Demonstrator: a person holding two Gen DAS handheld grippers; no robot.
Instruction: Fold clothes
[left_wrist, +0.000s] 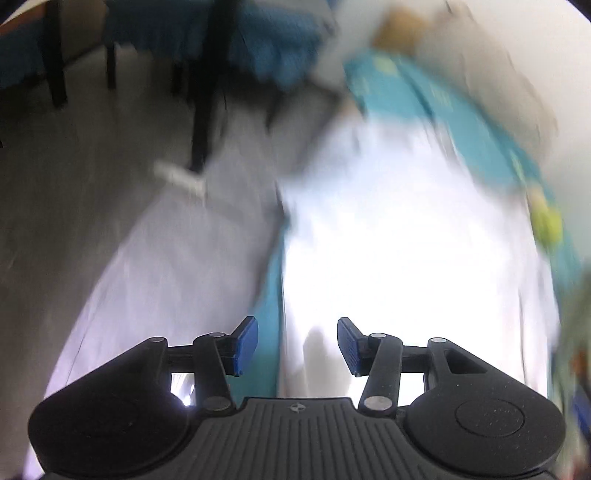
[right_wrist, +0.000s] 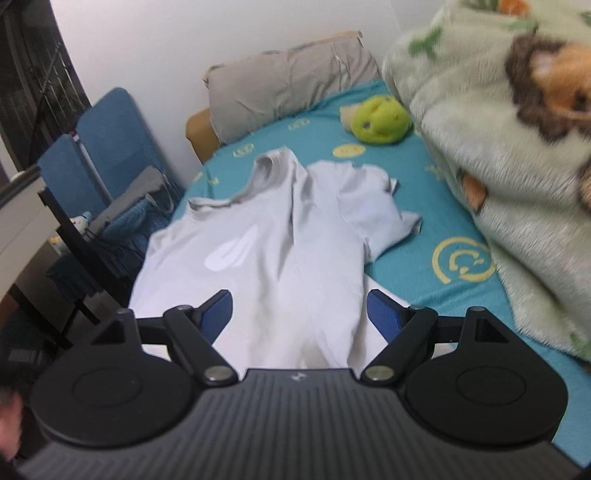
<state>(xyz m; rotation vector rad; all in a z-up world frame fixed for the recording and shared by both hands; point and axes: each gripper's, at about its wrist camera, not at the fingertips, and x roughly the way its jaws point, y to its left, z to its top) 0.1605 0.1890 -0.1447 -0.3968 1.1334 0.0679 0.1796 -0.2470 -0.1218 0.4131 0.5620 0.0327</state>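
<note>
A: Right wrist view is sharp. A pale grey short-sleeved cotton T-shirt (right_wrist: 273, 236) lies spread on the teal bedsheet printed with yellow smiley faces (right_wrist: 413, 236), collar toward the far end of the bed, and one sleeve is folded in over the chest on the right side.

B: And the right gripper (right_wrist: 300, 314)?

A: Jaws spread wide above the near hem of the shirt, blue pads clear of the cloth on both sides. Nothing gripped.

B: Left wrist view is badly smeared. What can you make out?

A: The left gripper (left_wrist: 297, 345) has its blue pads apart with a plain gap between them, released, no fabric pinched. Beneath it there is a bright, washed-out white-grey expanse that reads as the same shirt (left_wrist: 388, 251), with a strip of the teal sheet (left_wrist: 269, 317) showing beside the left pad.

B: Anything else on the bed?

A: A round lime-green plush toy (right_wrist: 380, 120) sits on the sheet beyond the shirt, just in front of a beige crumpled pillow (right_wrist: 291, 81). A fluffy pale green blanket with brown and orange animal figures (right_wrist: 491, 147) is heaped along the right side. Off the left edge of the bed stands a blue chair (right_wrist: 107, 147).
</note>
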